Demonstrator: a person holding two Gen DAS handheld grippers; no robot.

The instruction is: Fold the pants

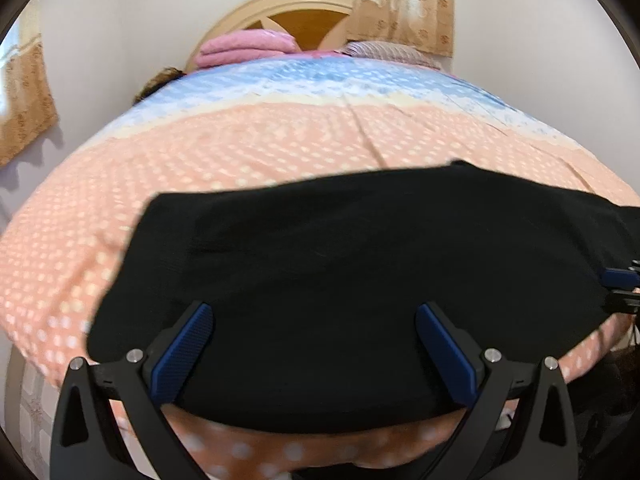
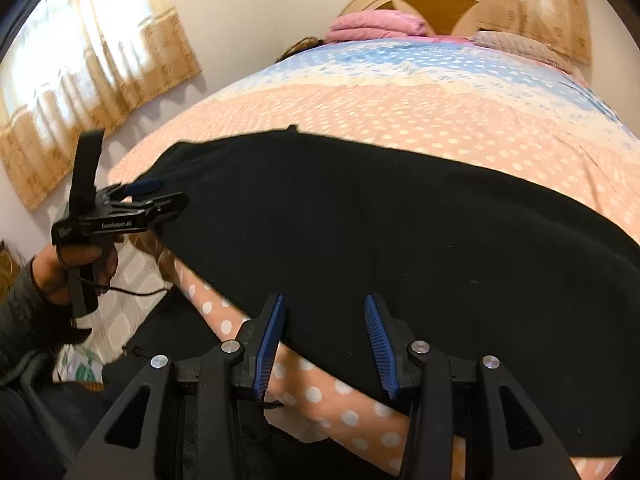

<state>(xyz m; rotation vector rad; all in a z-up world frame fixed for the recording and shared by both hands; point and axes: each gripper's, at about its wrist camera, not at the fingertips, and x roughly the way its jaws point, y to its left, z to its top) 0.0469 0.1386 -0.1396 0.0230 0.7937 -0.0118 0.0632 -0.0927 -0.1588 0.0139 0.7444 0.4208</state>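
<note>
The black pants (image 1: 352,280) lie flat across the bed (image 1: 240,152) for folding, while the left hand-held gripper (image 1: 314,354) and right hand-held gripper (image 2: 325,346) hover at the near hem, jaws spread and empty.

The bed (image 1: 248,152) wears a dotted peach-and-blue sheet; black pants (image 1: 340,280) lie across its near edge, while pink folded bedding (image 1: 244,50) (beside a striped pillow (image 1: 384,51)) sits far behind the pants.

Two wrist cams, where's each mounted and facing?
Left wrist: on the left tongs, open, facing the headboard over black pants.
Right wrist: on the right tongs, open, same heading; left hand shows.
Shared: pants, polka-dot bedspread, pink blanket.
</note>
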